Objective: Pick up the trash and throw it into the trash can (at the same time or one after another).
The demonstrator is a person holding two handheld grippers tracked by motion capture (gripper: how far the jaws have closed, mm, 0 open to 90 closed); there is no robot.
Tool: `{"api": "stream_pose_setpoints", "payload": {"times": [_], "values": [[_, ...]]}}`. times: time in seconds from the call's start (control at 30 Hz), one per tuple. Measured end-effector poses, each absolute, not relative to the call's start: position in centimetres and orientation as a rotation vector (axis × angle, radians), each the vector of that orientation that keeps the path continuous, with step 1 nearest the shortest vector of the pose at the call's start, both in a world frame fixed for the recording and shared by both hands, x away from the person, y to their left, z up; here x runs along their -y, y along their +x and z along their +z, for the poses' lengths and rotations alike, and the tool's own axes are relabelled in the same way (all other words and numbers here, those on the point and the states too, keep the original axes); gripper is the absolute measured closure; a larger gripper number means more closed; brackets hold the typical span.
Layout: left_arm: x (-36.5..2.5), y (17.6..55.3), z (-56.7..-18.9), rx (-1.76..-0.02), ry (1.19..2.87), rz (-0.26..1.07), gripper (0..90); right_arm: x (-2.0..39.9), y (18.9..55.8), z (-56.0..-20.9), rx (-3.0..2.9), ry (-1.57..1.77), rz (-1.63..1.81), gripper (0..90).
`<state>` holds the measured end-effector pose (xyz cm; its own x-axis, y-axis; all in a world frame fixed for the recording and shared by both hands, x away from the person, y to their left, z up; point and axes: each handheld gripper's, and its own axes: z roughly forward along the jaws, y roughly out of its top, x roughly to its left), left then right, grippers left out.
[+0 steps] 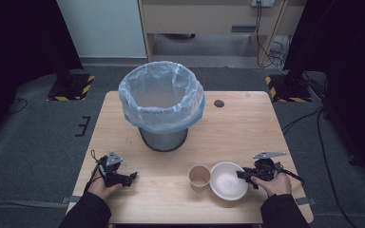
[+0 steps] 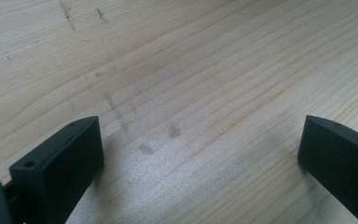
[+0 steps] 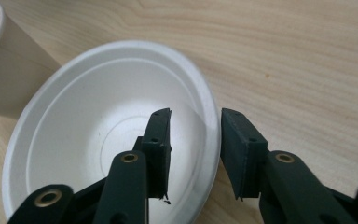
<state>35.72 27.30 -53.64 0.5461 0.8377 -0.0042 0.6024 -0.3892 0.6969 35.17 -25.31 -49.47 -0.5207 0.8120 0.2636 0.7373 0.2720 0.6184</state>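
Right tool [image 3: 195,140] straddles the near-right rim of the white paper bowl [image 3: 88,140]: one jaw inside the bowl, the other outside, rim between them. A gap is visible on both sides of the rim, so the pads are not pressing yet; jaws are part-way spread, not pinching. In the high view the right tool [image 1: 245,175] sits at the bowl's [image 1: 225,183] right edge, hand behind it.

Left tool [image 2: 193,154] has its jaws spread wide, nothing between them, only bare desk [image 2: 205,65] wood under it. In the high view the left tool [image 1: 132,177] rests low on the desk at the near-left, well apart from the bowl.

The bowl stands on the desk [image 1: 247,128] near the front-right edge. A brown paper cup [image 1: 199,176] stands upright just beside the bowl on its left, about touching. A bin [image 1: 162,105] with a blue liner bag stands mid-desk, farther back, apart from both. A small dark round cap [image 1: 219,103] sits in the desk right of the bin.
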Motion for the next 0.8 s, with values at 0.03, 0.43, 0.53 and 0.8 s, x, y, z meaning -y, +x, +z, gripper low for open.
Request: {"api": "stream_pose_setpoints", "payload": {"times": [0.03,0.43,0.53,0.8], "values": [[-27.30,35.72,-53.64,-1.156,2.128,0.464,0.0,25.28,35.17,-49.53,-2.433,1.489,1.076,66.8],[-27.30,35.72,-53.64,-1.156,2.128,0.464,0.0,25.41,35.49,-49.99,-2.470,1.522,1.020,76.3],[-27.30,35.72,-53.64,-1.156,2.128,0.464,0.0,25.34,35.66,-49.99,-2.470,1.530,1.024,78.9],[-27.30,35.72,-53.64,-1.155,2.128,0.463,0.0,25.44,35.67,-49.19,-2.456,1.526,1.056,81.4]]}}
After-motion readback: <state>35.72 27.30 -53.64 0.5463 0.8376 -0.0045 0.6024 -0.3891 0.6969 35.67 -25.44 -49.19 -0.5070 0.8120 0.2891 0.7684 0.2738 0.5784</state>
